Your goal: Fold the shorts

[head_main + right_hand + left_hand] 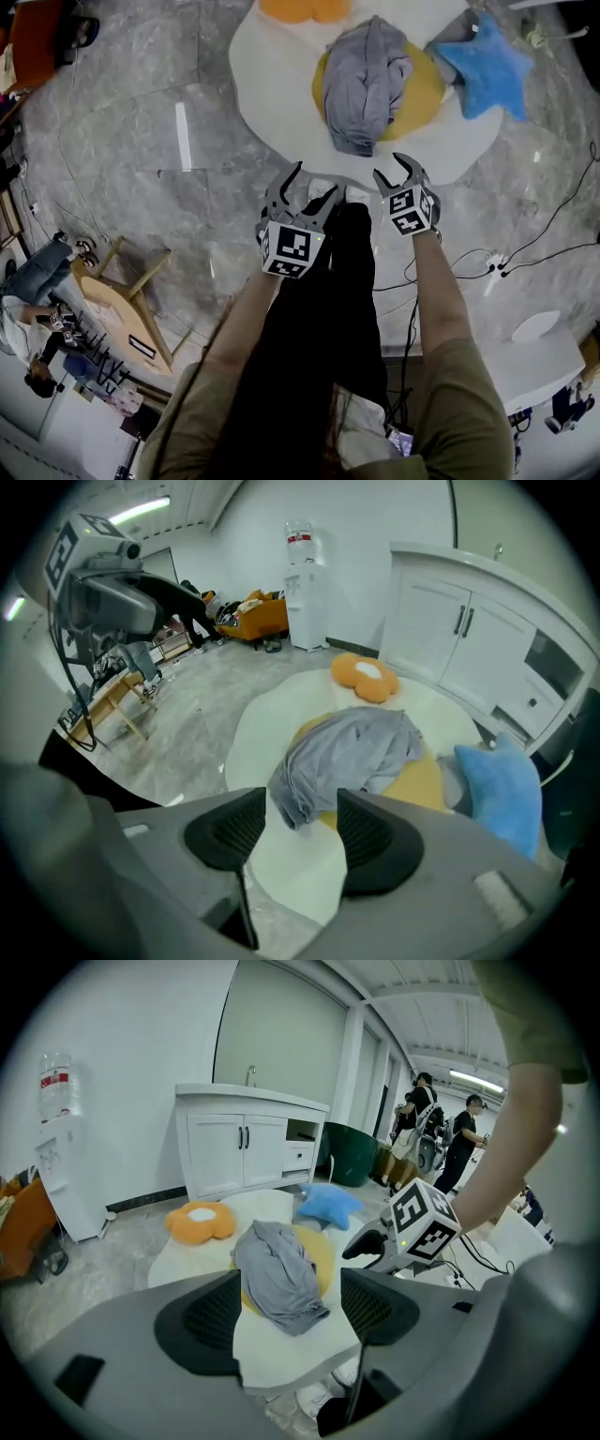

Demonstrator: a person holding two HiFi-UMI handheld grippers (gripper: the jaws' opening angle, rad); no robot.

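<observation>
Crumpled grey shorts lie in a heap on a white egg-shaped rug with a yellow yolk centre. Both gripper views look down at the shorts from a distance. My left gripper hangs open above the rug's near edge, nothing between its jaws. My right gripper is open beside it, also empty, nearer the shorts. The right gripper's marker cube shows in the left gripper view; the left gripper shows at the upper left of the right gripper view.
A blue star cushion lies on the rug's right side and an orange flower cushion at its far edge. A wooden stool stands on the grey floor at left. Cables run at right. White cabinets stand behind the rug.
</observation>
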